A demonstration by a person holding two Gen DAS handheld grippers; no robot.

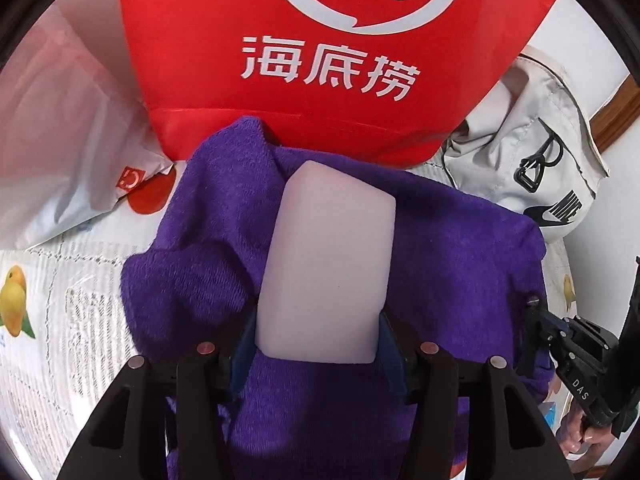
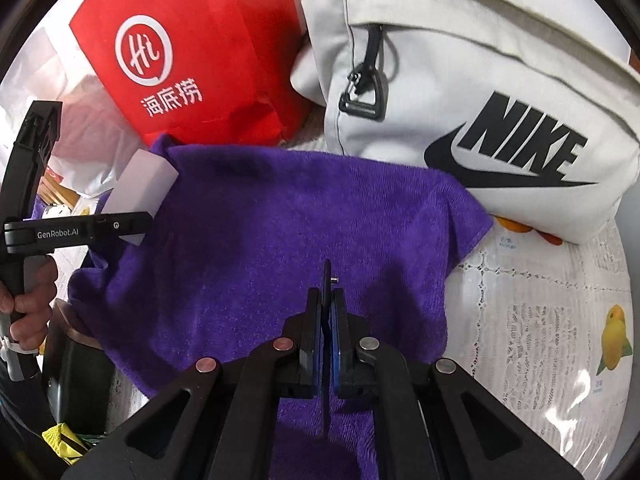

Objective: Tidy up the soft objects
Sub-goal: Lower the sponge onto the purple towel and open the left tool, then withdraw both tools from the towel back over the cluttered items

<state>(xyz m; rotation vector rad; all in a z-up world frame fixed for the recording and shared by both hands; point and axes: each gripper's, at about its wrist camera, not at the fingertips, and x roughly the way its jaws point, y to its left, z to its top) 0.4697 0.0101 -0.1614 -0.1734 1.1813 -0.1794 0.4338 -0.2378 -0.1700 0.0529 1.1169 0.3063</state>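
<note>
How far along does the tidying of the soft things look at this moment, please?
Done: the purple towel lies spread on the table. In hand: the left tool grips a white sponge block above it; the right tool is shut, empty. Left: setting the block down; no bag visibly packed.

The left gripper (image 1: pixel 318 344) clamps a white foam block (image 1: pixel 326 264) between its blue pads, the block standing out over a purple towel (image 1: pixel 440 248) spread on a patterned tablecloth (image 1: pixel 52 280). Behind the towel stands a red Haidilao bag (image 1: pixel 320 40), with a translucent plastic bag (image 1: pixel 68 128) to its left and a grey Nike backpack (image 1: pixel 532 152) to its right. The right gripper (image 1: pixel 534 312) shows at the right edge, over the towel's edge
</note>
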